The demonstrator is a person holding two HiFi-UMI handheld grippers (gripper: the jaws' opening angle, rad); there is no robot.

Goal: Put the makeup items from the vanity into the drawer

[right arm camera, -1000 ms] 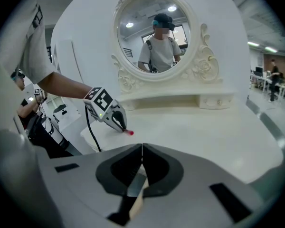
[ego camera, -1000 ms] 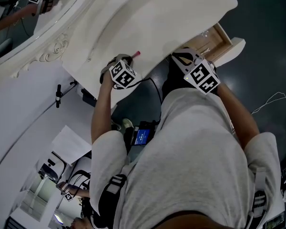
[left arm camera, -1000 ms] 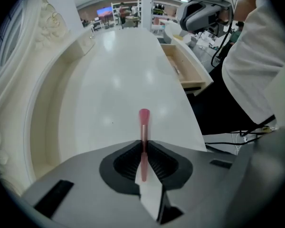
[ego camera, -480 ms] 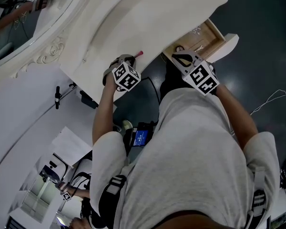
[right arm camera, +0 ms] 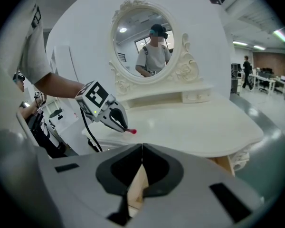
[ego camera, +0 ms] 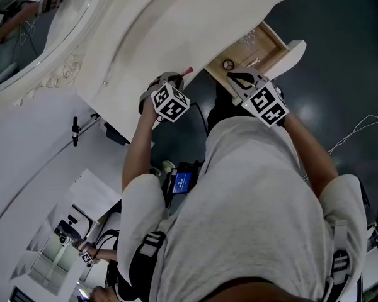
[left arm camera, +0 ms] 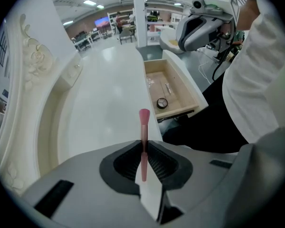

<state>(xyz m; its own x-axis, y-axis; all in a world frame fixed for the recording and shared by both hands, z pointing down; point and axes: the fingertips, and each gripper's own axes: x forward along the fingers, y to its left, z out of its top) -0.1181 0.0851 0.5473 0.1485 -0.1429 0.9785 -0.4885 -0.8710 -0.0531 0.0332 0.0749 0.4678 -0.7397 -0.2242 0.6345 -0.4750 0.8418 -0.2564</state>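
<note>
Pink makeup stick (left arm camera: pixel 144 122) is clamped upright between the pads of the left tongs (left arm camera: pixel 143 148), its lower part caught between the two jaws and its flared pink tip standing out beyond them. In the head view the stick is seen at the front edge of the white bench (left arm camera: pixel 104 99), its tip reaching just over that edge and not resting on the surface. From the right gripper view the same tip is seen held a little above the bench's front edge.

The right tongs (right arm camera: pixel 142 147) are pressed together with nothing between them, and pale wood is seen just beneath their jaws. In the head view they are placed close to the near end of the open drawer (left arm camera: pixel 187 87), which is pulled out from the bench's front edge, to the right of the left tongs.

Inside the wooden drawer a round compact (left arm camera: pixel 162 103) lies near the end closest to the left tongs. A few smaller items lie further along, too small to be told apart.

An oval mirror (right arm camera: pixel 147 46) in a carved white frame stands at the bench's back edge, and a person is reflected in it.
</note>
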